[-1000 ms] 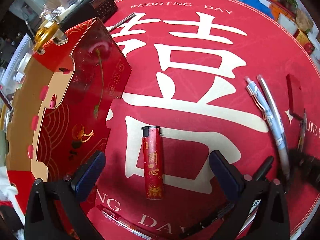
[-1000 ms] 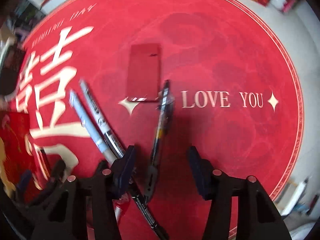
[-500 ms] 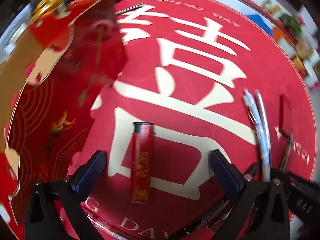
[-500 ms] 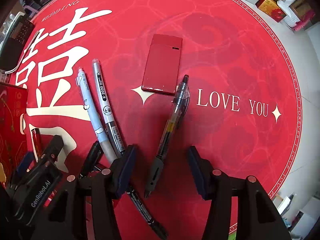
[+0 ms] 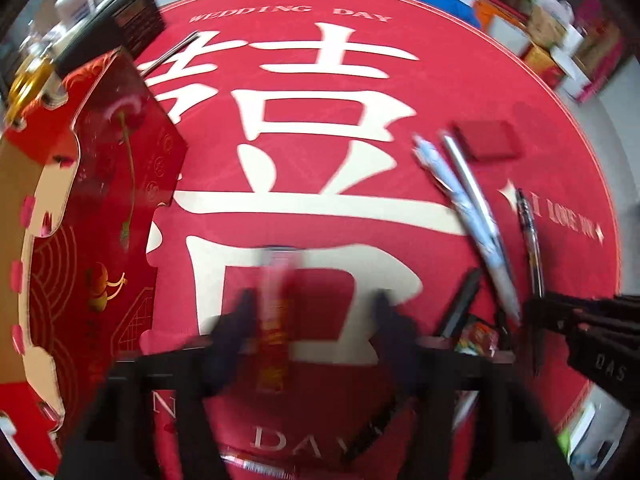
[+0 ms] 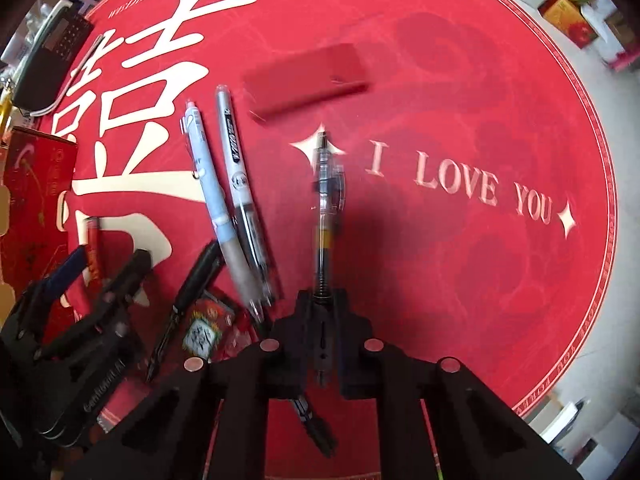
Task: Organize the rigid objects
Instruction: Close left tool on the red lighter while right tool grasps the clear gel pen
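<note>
Two pens (image 6: 234, 200) beside right claw (image 6: 322, 312), clamped on clear pen (image 6: 326, 208); left claw (image 5: 312, 320) closing around lighter (image 5: 274, 320).

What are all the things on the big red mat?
Round red mat: one, red with cream lettering, under everything.
Red lighter: one, between the closing left fingers.
Clear pen with black grip: one, clamped in the right fingers.
Pale blue pen: one, left of the clear pen.
White pen: one, beside the blue pen.
Black marker: one, near the pens' tips.
Flat red box: one, above the pens.
Red gift bag: one, at the mat's left edge.
Left gripper: black, closing.
Right gripper: black, shut.
</note>
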Available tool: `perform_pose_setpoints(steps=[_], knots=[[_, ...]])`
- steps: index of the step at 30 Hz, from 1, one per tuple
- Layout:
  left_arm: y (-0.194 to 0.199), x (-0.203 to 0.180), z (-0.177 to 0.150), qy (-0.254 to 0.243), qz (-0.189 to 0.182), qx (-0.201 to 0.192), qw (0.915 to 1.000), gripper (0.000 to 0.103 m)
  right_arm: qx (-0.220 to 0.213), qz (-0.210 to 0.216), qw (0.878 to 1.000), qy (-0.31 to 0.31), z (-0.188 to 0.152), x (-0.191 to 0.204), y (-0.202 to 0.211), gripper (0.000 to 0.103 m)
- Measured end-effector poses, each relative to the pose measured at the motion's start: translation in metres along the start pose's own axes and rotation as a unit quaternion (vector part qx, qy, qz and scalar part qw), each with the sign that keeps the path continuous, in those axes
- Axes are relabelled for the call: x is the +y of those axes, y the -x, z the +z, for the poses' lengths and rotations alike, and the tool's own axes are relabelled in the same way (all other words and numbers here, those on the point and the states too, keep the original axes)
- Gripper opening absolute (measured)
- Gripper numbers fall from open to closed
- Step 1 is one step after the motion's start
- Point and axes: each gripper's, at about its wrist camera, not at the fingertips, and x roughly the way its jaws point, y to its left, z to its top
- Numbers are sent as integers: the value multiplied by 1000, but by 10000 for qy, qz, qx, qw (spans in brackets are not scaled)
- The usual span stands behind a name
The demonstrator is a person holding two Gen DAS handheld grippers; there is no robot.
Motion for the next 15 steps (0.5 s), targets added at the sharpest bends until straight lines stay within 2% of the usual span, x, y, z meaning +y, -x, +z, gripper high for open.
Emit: perform_pose_setpoints(steps=[1,4,8,15], knots=[[2,0,-1,-43,-27,67,10000,20,-7,18,10000,-6,-2,-2,3,11],[5,5,-3,173,-430,380,9982,20,-52,121,9999,-28,-11,-8,14,11],[22,13,-13,463,-653,398,9960,20,-132,268,9995,-107,-23,-18,34,11],[54,1,-22,247,-682,289,9969,20,-127,426,9989,-129,-35,-29,54,11]])
